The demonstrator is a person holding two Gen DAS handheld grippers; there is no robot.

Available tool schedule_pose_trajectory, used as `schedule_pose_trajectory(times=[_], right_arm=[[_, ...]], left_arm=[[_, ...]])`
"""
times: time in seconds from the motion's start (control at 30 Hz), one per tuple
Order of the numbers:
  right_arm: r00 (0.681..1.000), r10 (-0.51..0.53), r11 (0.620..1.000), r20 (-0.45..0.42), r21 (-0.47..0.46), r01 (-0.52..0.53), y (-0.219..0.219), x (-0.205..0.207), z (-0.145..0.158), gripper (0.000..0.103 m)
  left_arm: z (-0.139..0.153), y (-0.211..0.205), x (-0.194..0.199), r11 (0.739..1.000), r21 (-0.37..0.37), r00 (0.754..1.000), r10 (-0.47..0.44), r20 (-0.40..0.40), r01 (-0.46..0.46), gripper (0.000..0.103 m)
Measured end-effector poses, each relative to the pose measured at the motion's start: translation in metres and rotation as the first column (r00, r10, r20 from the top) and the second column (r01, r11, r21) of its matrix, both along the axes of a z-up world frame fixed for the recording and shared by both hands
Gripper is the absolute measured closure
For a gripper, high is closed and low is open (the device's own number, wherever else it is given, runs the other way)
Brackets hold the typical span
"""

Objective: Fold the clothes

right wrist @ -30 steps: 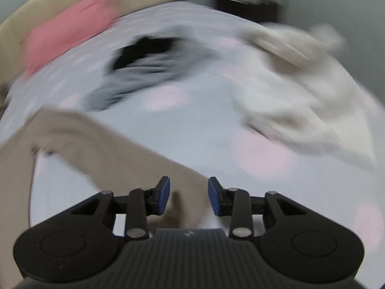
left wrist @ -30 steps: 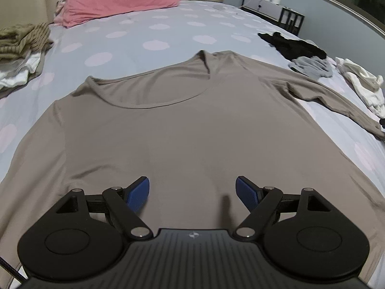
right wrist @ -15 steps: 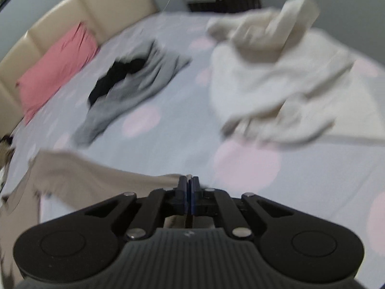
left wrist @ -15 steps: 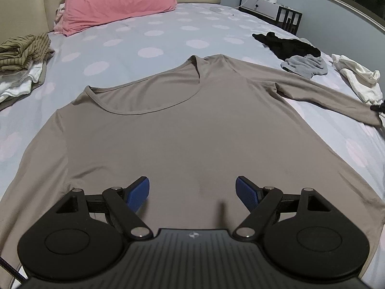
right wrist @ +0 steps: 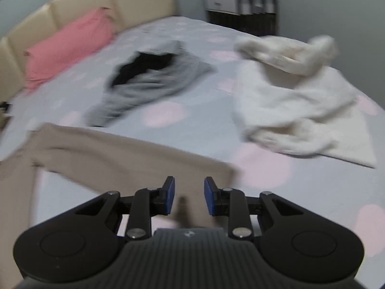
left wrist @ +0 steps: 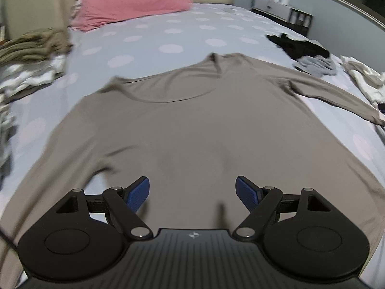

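Observation:
A taupe long-sleeved top [left wrist: 192, 125] lies spread flat on the dotted bed, neckline toward the pillow. My left gripper [left wrist: 192, 193] hovers open over its lower body, nothing between the blue pads. The top's right sleeve [right wrist: 134, 159] stretches out across the sheet in the right wrist view, its cuff end just ahead of my right gripper [right wrist: 189, 198]. That gripper is open, its jaws a small way apart, holding nothing; the sleeve lies below and in front of it.
A grey and black garment [right wrist: 149, 79] and a cream fleecy garment [right wrist: 296, 101] lie beyond the sleeve. A pink pillow [left wrist: 132, 0] rests at the headboard. Olive and white clothes [left wrist: 31, 57] pile up at the left. A dark shelf unit [right wrist: 240, 12] stands past the bed.
My right gripper was shut on the sleeve cuff half a second ago and has since opened, leaving the sleeve laid out straight. The left gripper stayed open and shifted slightly left.

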State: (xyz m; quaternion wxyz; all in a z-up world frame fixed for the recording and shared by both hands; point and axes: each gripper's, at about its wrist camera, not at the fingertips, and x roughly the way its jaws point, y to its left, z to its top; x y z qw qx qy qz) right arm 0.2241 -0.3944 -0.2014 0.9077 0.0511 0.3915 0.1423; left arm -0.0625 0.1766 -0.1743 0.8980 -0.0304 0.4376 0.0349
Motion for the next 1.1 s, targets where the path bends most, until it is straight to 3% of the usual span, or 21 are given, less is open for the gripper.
schedule_pose_trajectory(times=[0.07,0.17,0.27,0.37,0.53,0.7,0.83,0.87,0.9,0.93,0.97,1.1], right_arm=[[0.995,0.100,0.995,-0.010,0.020,-0.100,0.043,-0.014,0.004,0.071],[0.962,0.268,0.963,-0.045,0.024,-0.267,0.112,-0.034,0.004,0.065],[0.884,0.440,0.893,-0.159,-0.028,-0.450,0.167,-0.065,-0.010,0.065],[0.813,0.508,0.846,-0.283,-0.013,-0.533,0.180,-0.089,-0.016,0.065],[0.791,0.475,0.843,-0.387,-0.058,-0.535,0.159,-0.119,-0.020,0.061],[0.750,0.466,0.830,-0.469,-0.061,-0.554,0.143,-0.140,-0.027,0.060],[0.734,0.477,0.824,-0.483,-0.045,-0.565,0.142,-0.143,-0.031,0.061],[0.732,0.479,0.823,-0.484,-0.041,-0.566,0.142,-0.143,-0.031,0.062],[0.732,0.482,0.822,-0.481,-0.040,-0.568,0.142,-0.144,-0.031,0.063],[0.728,0.486,0.819,-0.483,-0.040,-0.573,0.143,-0.144,-0.031,0.077],[0.724,0.491,0.815,-0.486,-0.039,-0.579,0.143,-0.145,-0.031,0.100],[0.690,0.510,0.816,-0.513,0.034,-0.578,0.132,-0.145,-0.022,0.099]], left_arm=[[0.001,0.015,-0.017,0.999,-0.005,0.999,0.051,-0.009,-0.051,0.025],[-0.003,0.033,-0.052,0.990,-0.081,0.992,0.107,-0.063,-0.112,0.025],[-0.009,0.034,-0.092,0.978,-0.173,0.985,0.090,-0.150,-0.116,0.033],[-0.010,0.021,-0.134,0.969,-0.240,0.973,0.007,-0.231,-0.065,0.036],[-0.016,-0.012,-0.169,0.948,-0.318,0.950,-0.081,-0.302,-0.020,0.036],[-0.041,-0.020,-0.170,0.938,-0.327,0.918,-0.024,-0.395,-0.117,0.037],[-0.048,-0.018,-0.168,0.909,-0.386,0.921,-0.006,-0.391,-0.158,0.037],[-0.048,-0.017,-0.168,0.897,-0.406,0.919,-0.002,-0.393,-0.172,0.042],[-0.050,-0.014,-0.168,0.883,-0.432,0.915,-0.005,-0.403,-0.186,0.069],[-0.052,-0.012,-0.167,0.867,-0.457,0.911,-0.008,-0.412,-0.199,0.090],[-0.054,-0.009,-0.167,0.855,-0.473,0.906,-0.010,-0.423,-0.211,0.099],[-0.046,-0.003,-0.176,0.841,-0.499,0.913,-0.013,-0.408,-0.211,0.100]])
